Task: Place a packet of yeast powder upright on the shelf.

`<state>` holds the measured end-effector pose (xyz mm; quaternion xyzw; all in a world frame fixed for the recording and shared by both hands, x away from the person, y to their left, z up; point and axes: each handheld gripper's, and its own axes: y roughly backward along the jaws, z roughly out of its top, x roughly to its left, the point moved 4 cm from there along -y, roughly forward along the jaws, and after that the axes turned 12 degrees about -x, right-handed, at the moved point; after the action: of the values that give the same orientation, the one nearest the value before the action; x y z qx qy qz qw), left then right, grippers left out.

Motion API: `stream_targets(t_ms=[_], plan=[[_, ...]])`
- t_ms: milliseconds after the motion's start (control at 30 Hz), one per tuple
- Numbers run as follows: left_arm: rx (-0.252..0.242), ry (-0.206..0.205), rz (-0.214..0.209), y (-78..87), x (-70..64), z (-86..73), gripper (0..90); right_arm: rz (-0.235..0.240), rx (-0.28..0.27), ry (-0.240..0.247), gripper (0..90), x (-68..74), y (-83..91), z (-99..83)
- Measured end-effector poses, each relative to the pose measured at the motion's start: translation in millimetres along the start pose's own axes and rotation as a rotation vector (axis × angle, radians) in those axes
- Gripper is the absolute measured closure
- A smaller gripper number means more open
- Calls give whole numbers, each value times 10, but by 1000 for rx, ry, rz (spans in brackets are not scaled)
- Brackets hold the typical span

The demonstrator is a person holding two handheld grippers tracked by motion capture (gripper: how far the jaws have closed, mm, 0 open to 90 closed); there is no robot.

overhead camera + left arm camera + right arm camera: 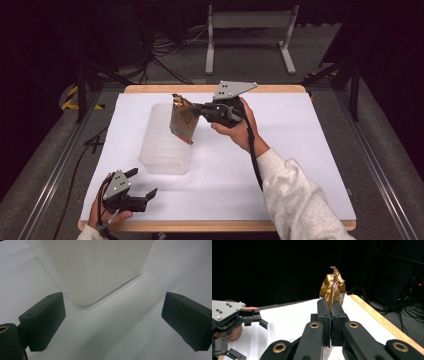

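Holding the shiny gold bag up in the air, your right claw is squeezed tight on its top edge. The bag hangs just over the clear plastic box on the white surface. It looks like you are about to put the bag in the box. Next, bring it lower over the opening, then let go. Your left claw rests near the box, with its two jaws wide apart and nothing in them.

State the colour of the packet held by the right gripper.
The packet is shiny golden brown, clearest in the right gripper view.
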<state>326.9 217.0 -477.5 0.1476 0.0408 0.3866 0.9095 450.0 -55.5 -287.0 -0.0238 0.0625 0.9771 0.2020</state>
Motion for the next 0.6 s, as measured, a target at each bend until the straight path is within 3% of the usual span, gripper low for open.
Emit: stream_targets(t_ms=[333,600], plan=[[4,3,2,0,-3,-1,61,56,15,23,882,101,-102,-32],[-2,3,1,1,2,0,62,73,25,46,881,80,-130,4]])
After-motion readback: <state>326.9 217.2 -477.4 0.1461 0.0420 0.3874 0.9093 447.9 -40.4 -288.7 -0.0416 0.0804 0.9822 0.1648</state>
